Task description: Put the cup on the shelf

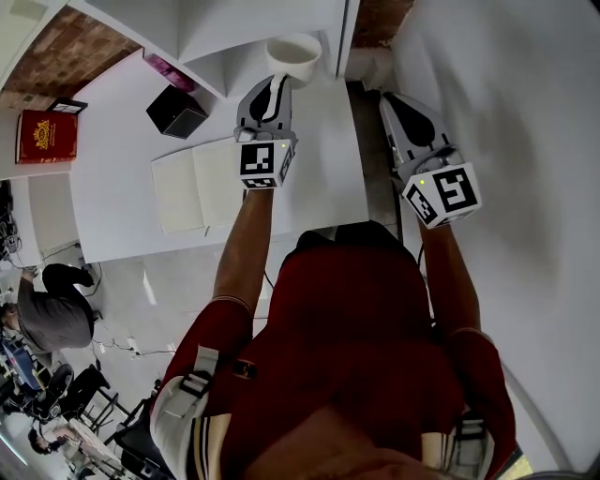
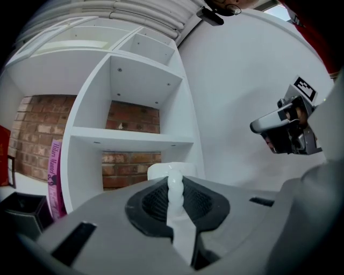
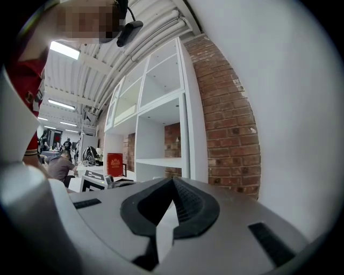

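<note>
A white cup (image 1: 293, 54) hangs by its handle in my left gripper (image 1: 272, 89), which is shut on the handle. The cup is held just in front of the white shelf unit (image 1: 202, 28). In the left gripper view the knobbly handle (image 2: 175, 188) stands between the jaws, with the cup body (image 2: 161, 171) behind it, level with the lower open compartments of the shelf (image 2: 131, 138). My right gripper (image 1: 394, 101) is off to the right beside the white wall, shut with nothing in it. In the right gripper view the shelf (image 3: 161, 161) is ahead at left.
On the white table (image 1: 112, 187) lie an open notebook (image 1: 192, 183), a black box (image 1: 176, 111) and a red book (image 1: 45, 136). A pink book (image 1: 169, 70) leans by the shelf. A white wall (image 1: 525, 141) runs along the right. A person sits far left (image 1: 52, 314).
</note>
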`<move>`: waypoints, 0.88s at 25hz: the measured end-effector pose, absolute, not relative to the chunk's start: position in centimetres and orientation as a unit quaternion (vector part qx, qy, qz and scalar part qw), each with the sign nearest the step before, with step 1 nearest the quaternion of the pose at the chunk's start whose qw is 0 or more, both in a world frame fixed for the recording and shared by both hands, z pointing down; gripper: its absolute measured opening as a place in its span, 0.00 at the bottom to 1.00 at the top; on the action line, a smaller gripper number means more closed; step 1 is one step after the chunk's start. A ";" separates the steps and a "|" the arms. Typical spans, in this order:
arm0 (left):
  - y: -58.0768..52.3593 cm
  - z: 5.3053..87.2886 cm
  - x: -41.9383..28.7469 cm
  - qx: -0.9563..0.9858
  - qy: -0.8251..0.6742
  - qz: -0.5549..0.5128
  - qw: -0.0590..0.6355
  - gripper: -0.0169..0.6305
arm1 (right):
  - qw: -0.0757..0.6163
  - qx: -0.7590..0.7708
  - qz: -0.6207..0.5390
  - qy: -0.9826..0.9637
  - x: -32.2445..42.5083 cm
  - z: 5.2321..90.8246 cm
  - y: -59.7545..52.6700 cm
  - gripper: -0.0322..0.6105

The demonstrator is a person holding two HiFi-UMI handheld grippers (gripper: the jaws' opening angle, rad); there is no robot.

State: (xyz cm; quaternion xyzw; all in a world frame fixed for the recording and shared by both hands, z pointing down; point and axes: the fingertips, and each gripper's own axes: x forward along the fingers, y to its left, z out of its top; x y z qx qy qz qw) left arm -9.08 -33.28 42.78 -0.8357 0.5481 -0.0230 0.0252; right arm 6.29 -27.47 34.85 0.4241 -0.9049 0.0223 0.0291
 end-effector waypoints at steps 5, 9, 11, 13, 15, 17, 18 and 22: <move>-35.0 44.4 -9.0 -0.833 0.552 -0.029 0.014 0.10 | 0.040 0.423 0.030 -0.905 6.6 35.8 -28.4 0.05; -36.2 45.7 -8.8 -0.832 0.555 -0.032 0.007 0.10 | 0.050 0.427 0.034 -0.902 7.3 36.5 -28.8 0.05; -36.7 46.6 -8.7 -0.832 0.554 -0.038 0.004 0.10 | 0.055 0.429 0.035 -0.901 7.8 36.9 -29.0 0.05; -37.2 47.2 -8.5 -0.831 0.554 -0.042 0.001 0.10 | 0.060 0.432 0.035 -0.899 8.3 37.0 -29.0 0.05; -37.6 47.5 -8.3 -0.831 0.555 -0.044 -0.003 0.10 | 0.065 0.435 0.036 -0.898 8.7 37.1 -29.0 0.05; -38.1 47.8 -8.2 -0.830 0.556 -0.047 -0.006 0.10 | 0.068 0.436 0.037 -0.897 8.9 37.2 -29.2 0.05; -38.3 48.0 -8.1 -0.830 0.556 -0.048 -0.007 0.10 | 0.068 0.436 0.038 -0.897 8.9 37.3 -29.2 0.05; -38.9 49.1 -7.9 -0.830 0.555 -0.056 -0.013 0.10 | 0.072 0.433 0.042 -0.897 8.9 37.9 -29.4 0.05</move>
